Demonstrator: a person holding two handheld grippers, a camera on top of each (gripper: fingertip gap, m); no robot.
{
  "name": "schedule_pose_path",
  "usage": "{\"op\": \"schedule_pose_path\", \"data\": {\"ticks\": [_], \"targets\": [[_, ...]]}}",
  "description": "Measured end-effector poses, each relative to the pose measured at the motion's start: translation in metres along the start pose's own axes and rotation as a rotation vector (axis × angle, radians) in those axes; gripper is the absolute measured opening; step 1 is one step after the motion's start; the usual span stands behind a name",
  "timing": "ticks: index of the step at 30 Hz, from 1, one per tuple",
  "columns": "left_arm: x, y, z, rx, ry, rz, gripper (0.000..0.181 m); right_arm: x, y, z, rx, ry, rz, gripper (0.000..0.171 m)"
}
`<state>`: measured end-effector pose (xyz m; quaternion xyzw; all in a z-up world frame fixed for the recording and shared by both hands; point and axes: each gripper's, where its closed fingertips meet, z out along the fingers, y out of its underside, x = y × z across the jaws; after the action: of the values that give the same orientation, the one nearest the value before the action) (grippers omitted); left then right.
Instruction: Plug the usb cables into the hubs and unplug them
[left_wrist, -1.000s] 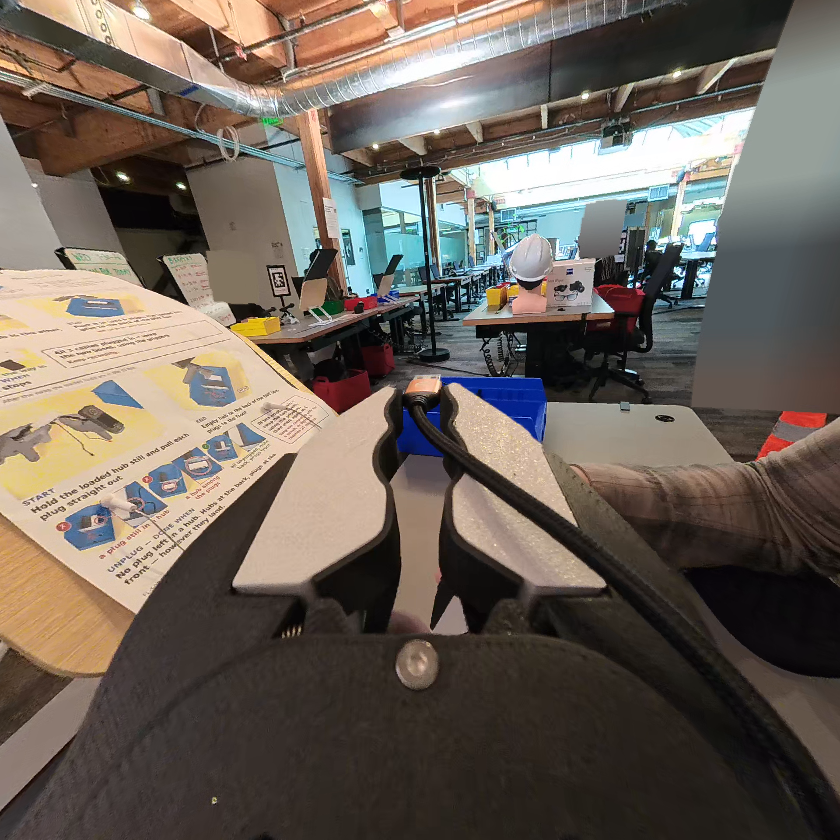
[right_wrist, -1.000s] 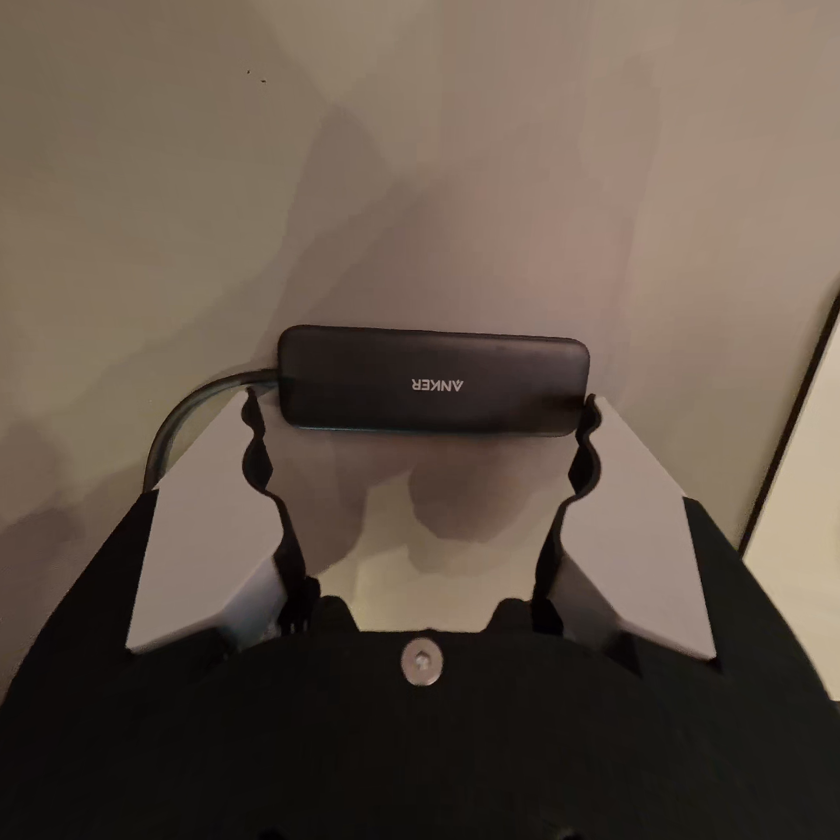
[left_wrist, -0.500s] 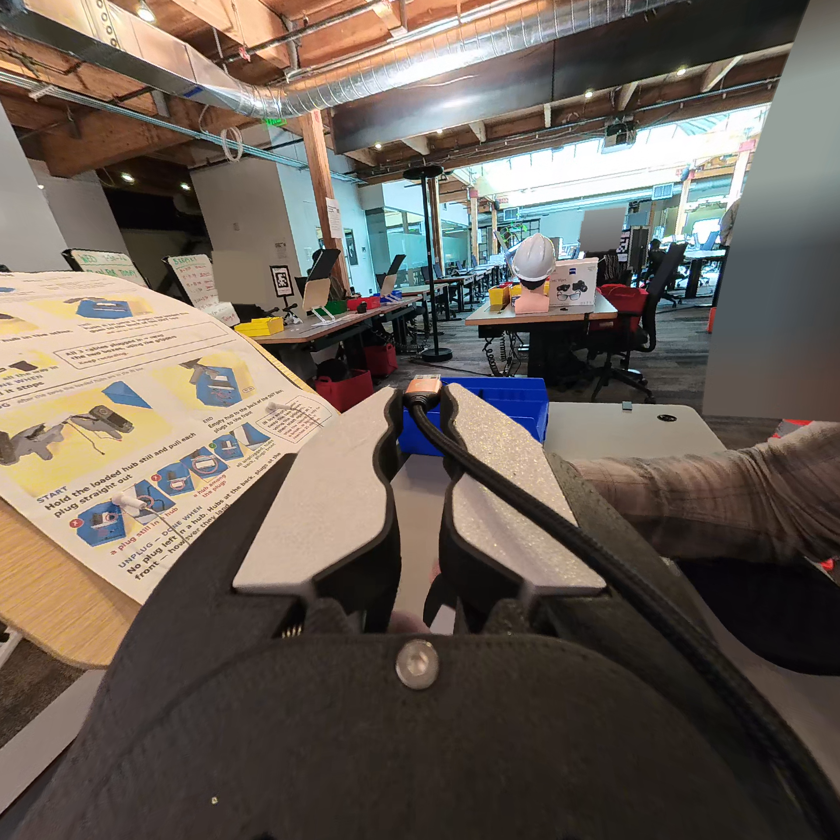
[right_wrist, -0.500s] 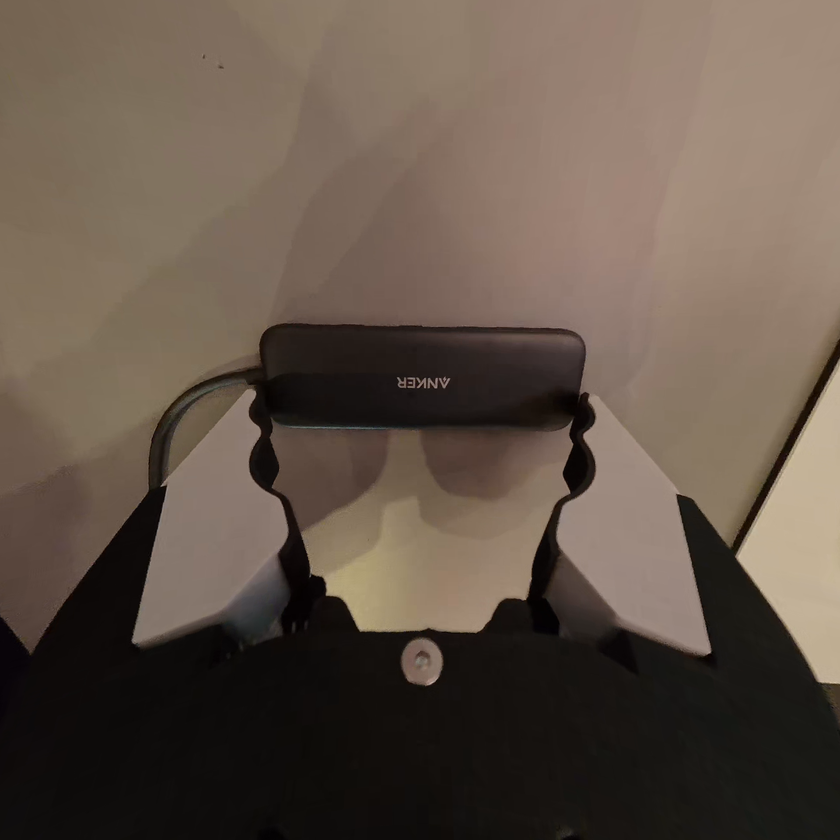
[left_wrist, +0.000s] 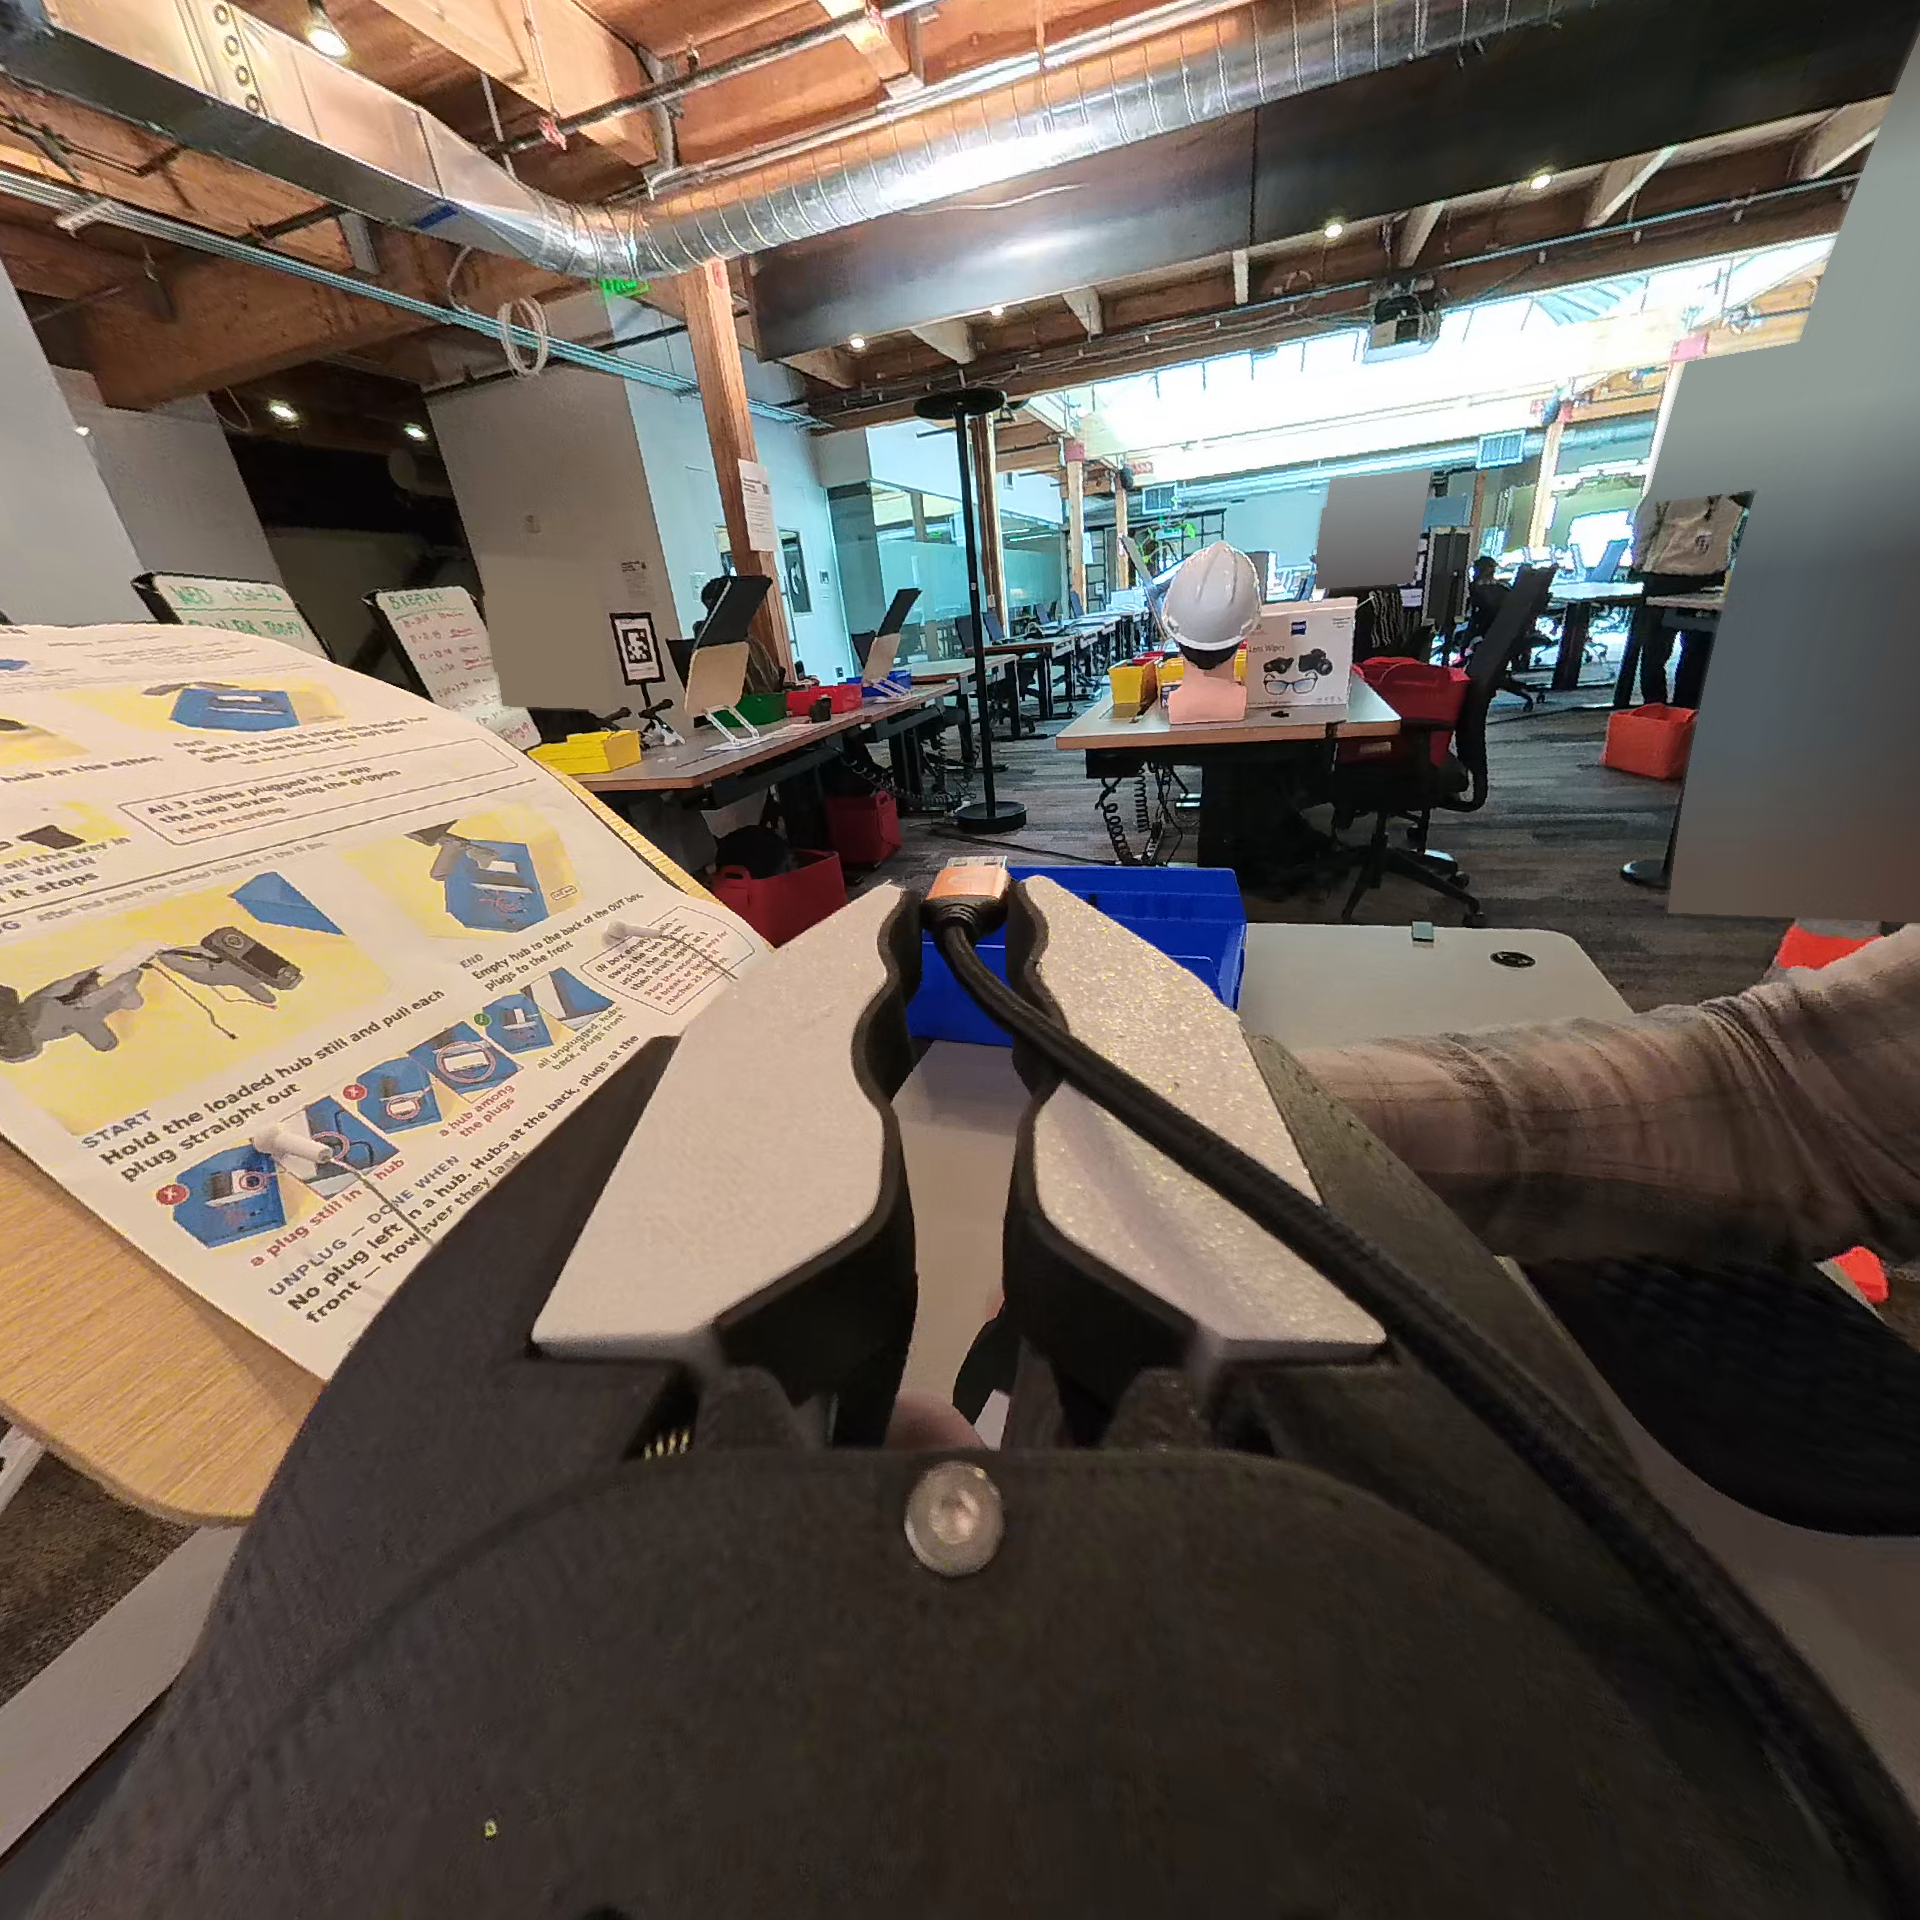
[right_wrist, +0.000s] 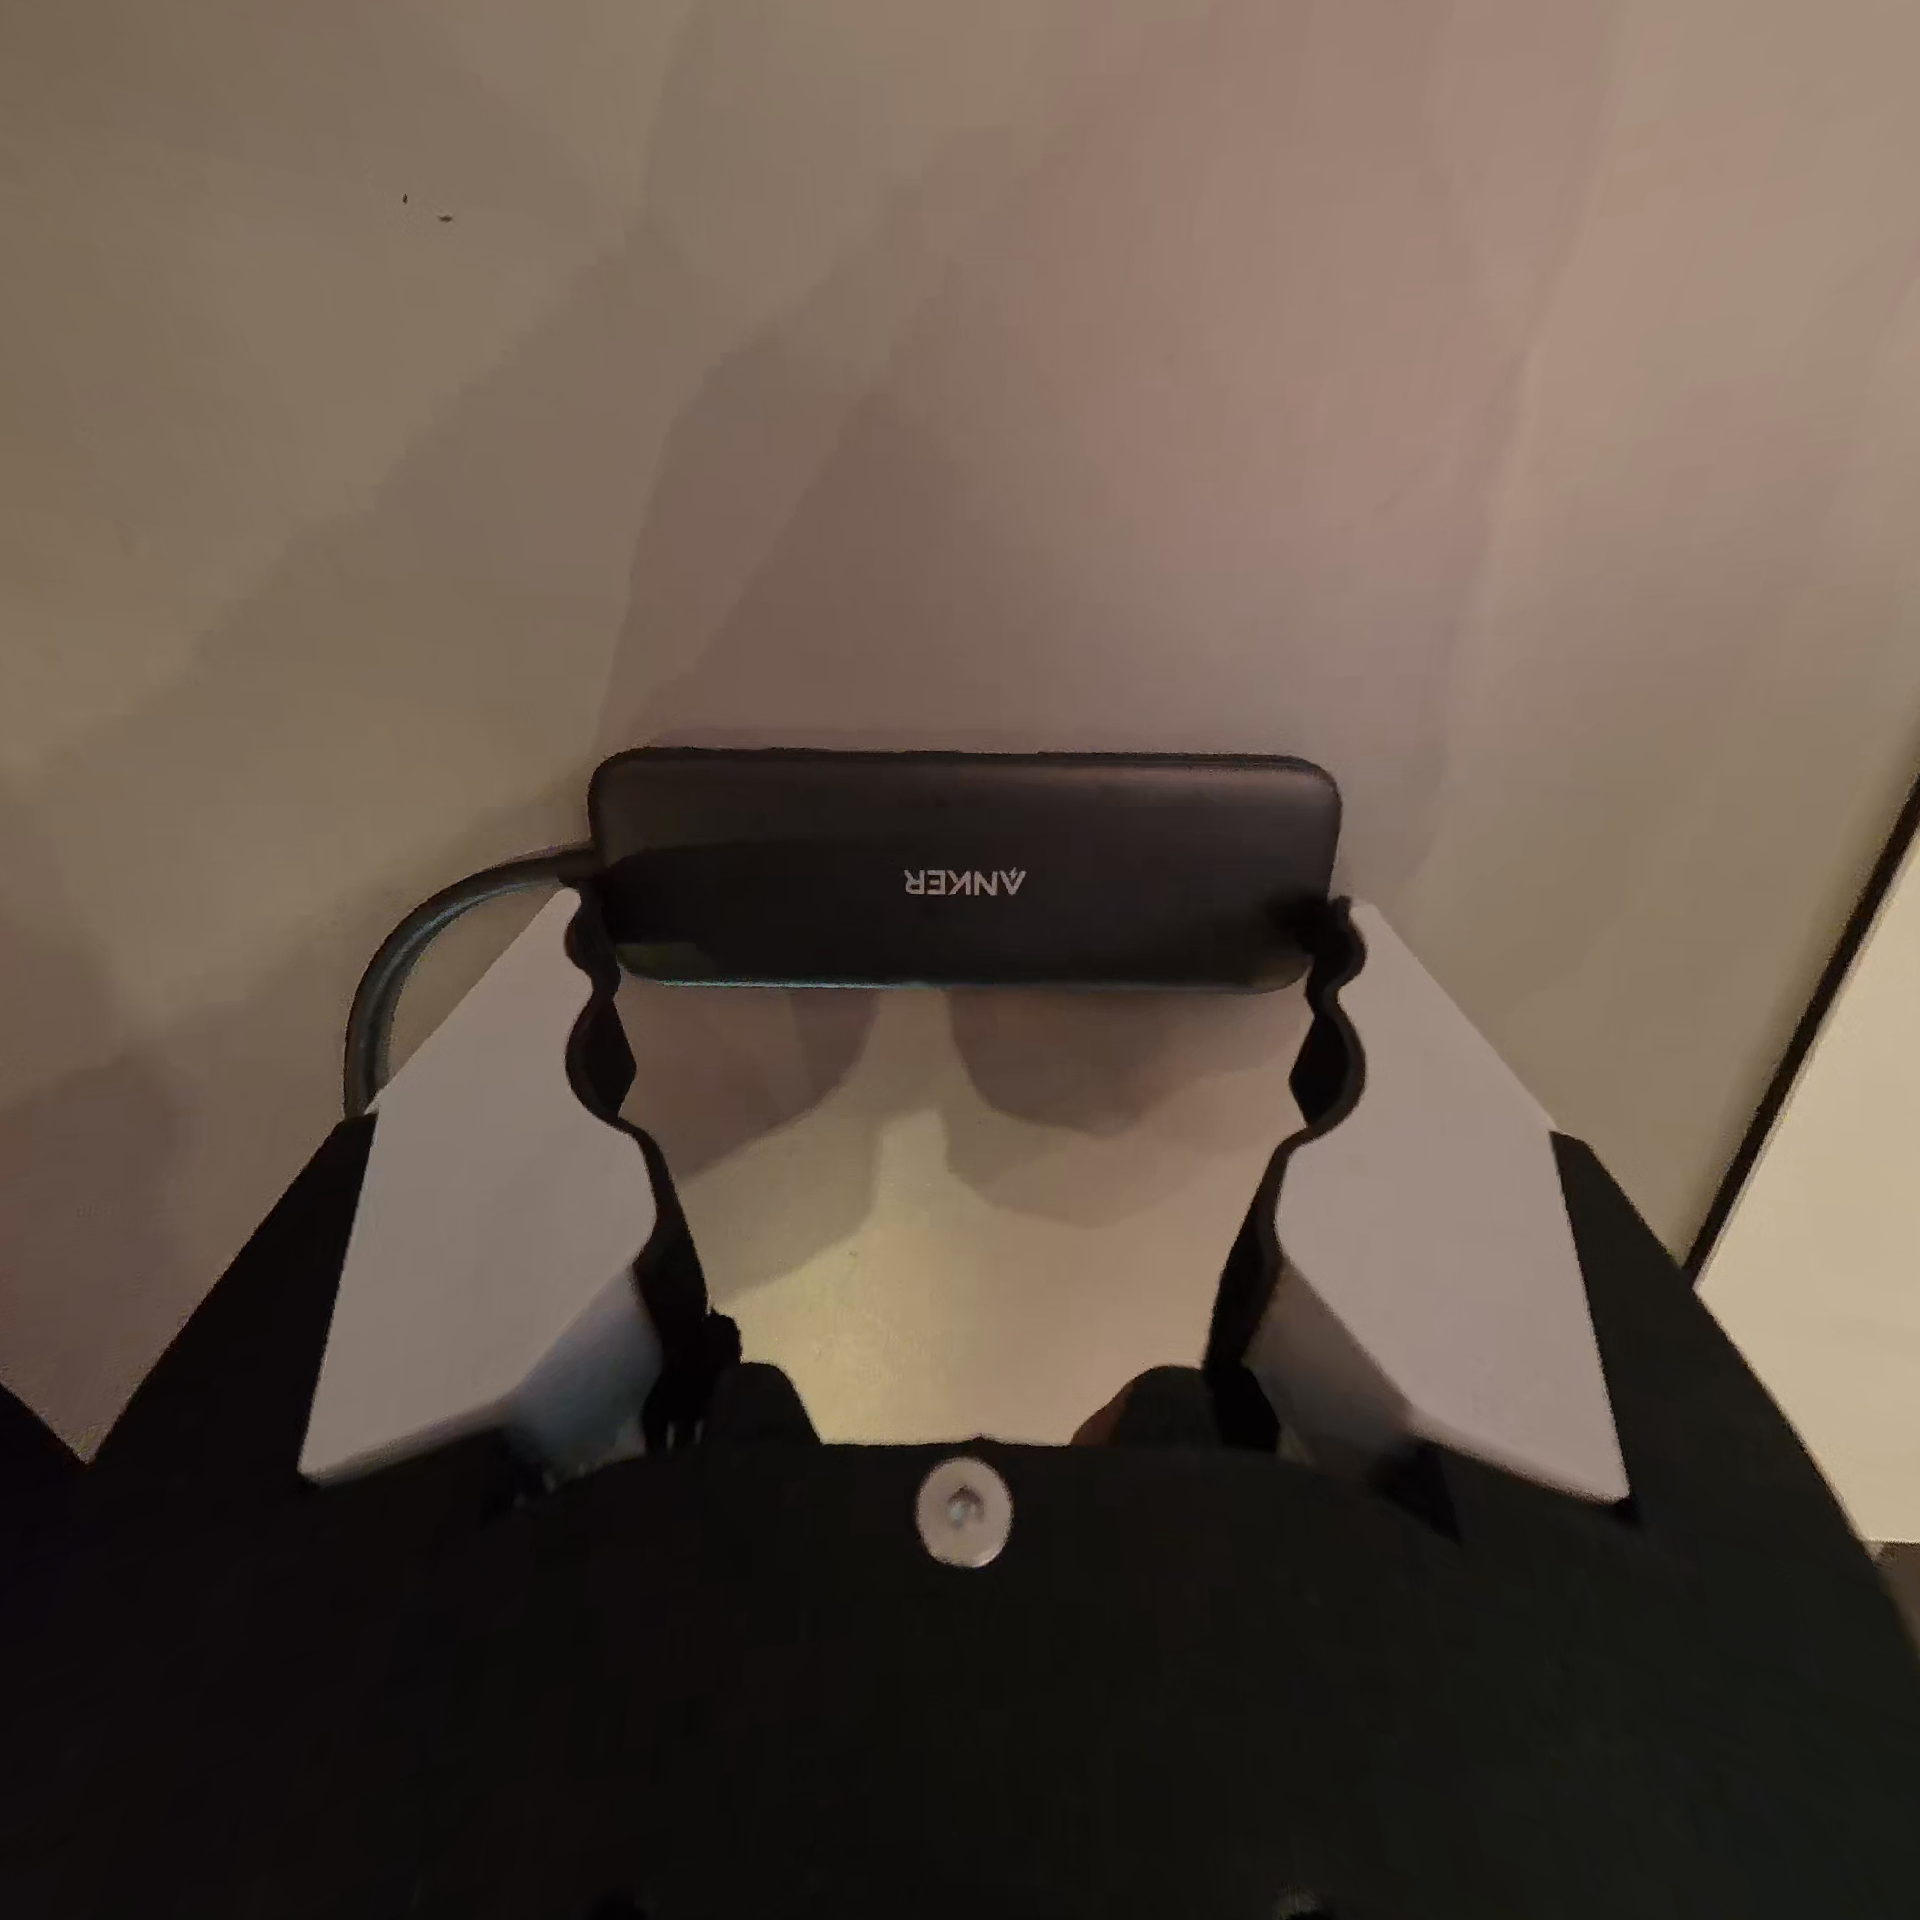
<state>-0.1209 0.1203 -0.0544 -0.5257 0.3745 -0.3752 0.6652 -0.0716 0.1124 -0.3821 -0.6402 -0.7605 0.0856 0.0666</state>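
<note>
Left gripper (left_wrist: 964, 914): fingers are clamped on the orange-collared USB plug (left_wrist: 966, 886), held level above the table.
Cable (left_wrist: 1226, 1174): black braid is trailed back over the right finger.
Right gripper (right_wrist: 961, 914): fingers are spread wide and closed on the ends of the dark hub (right_wrist: 961, 868).
Blue bin (left_wrist: 1143, 940): seen just beyond the plug.

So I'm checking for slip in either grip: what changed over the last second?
Little. The right gripper drifted slightly over the table, the black hub clamped end to end throughout. The left gripper panned slightly and stays shut on the orange USB plug.
</note>
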Motion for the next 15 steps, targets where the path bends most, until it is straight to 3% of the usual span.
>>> {"op": "schedule_pose_path", "data": {"ticks": [12, 15], "targets": [[-0.006, -0.002, -0.008, 0.028, -0.009, -0.022, 0.015, 0.0, 0.01, -0.004, 0.04, -0.004, -0.014, 0.128], [-0.006, -0.001, -0.007, 0.021, -0.01, -0.017, 0.015, -0.005, 0.006, -0.015, 0.129, -0.034, 0.001, 0.128]]}}
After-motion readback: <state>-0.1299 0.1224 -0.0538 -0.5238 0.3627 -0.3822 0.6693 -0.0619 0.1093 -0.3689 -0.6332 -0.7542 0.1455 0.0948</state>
